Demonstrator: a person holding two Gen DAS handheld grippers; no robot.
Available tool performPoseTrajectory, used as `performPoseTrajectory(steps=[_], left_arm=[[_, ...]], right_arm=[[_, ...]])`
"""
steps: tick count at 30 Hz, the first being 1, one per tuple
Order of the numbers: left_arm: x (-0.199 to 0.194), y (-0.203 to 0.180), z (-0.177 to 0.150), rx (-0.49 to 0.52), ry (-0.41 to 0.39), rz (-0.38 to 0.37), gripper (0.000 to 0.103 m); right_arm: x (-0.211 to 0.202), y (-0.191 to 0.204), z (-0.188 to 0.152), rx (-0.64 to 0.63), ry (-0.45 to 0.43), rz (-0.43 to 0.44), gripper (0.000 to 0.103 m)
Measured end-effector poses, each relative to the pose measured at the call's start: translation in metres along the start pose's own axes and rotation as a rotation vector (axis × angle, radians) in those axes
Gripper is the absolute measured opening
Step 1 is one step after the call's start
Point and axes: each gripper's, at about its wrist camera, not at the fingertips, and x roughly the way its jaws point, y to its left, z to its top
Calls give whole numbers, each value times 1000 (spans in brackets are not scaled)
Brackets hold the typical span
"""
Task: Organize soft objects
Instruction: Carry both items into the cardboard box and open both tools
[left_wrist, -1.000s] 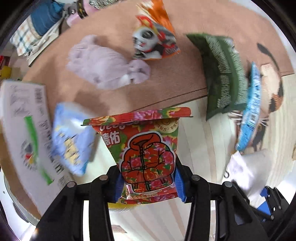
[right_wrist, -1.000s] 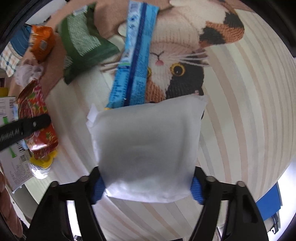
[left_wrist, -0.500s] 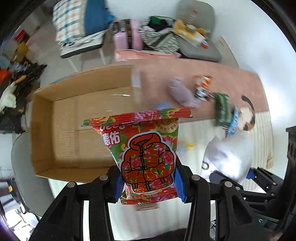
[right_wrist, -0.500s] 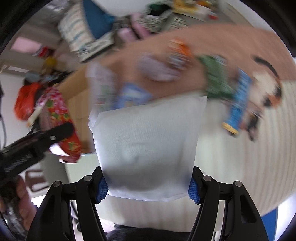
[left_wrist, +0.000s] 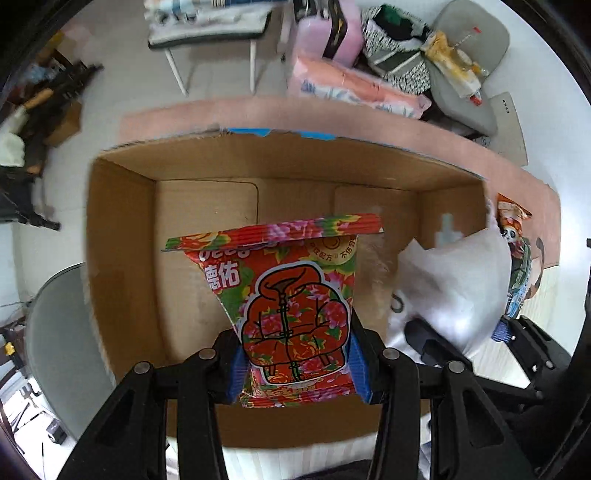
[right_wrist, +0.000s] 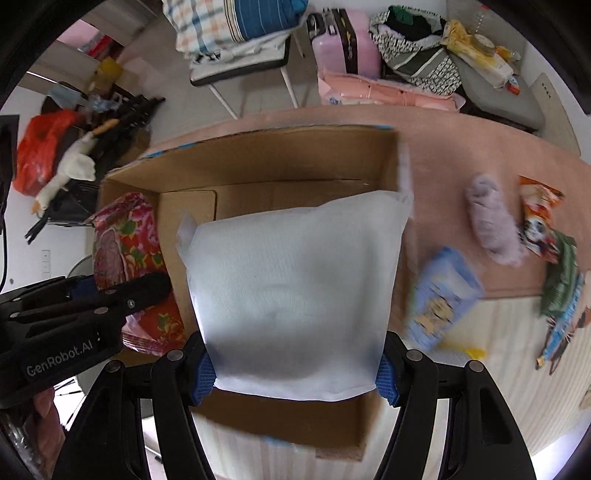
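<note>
We are in a lived-in room of a home, used partly for storage. Behind the table (right_wrist: 461, 140), which is covered with a pinkish-brown cloth, we see a white-legged chair (right_wrist: 243, 70) piled with a plaid and blue-striped bundle of bedding (right_wrist: 229, 22). Next to it a pink suitcase (right_wrist: 347, 48) stands on the pale floor, with a pink packaged bundle (right_wrist: 384, 94) lying in front of it. A grey armchair (left_wrist: 469, 48) holds a patterned black-and-white bag (right_wrist: 417, 51) and loose yellow wrappers. On the left a red plastic bag (right_wrist: 40, 144) and a white plush goose (right_wrist: 62, 173) lie among dark clutter. Nearer us a striped mat with a cat picture (right_wrist: 517, 354) covers the table
</note>
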Motion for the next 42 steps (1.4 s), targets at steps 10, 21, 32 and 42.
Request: performPoseTrajectory(steps=[10, 21, 32, 42], left_arm=[[63, 3, 44, 107, 125, -30, 42], [44, 3, 38, 111, 70, 42, 76], [-33, 21, -33, 63, -156, 90, 100], [-69, 16, -106, 43, -309, 154, 100]], right_arm=[[66, -3, 44, 2, 53, -73, 70], [60, -2, 59, 29, 28, -103, 90], [-17, 10, 11, 6, -60, -134, 103], [-98, 45, -86, -41, -173, -149, 103]])
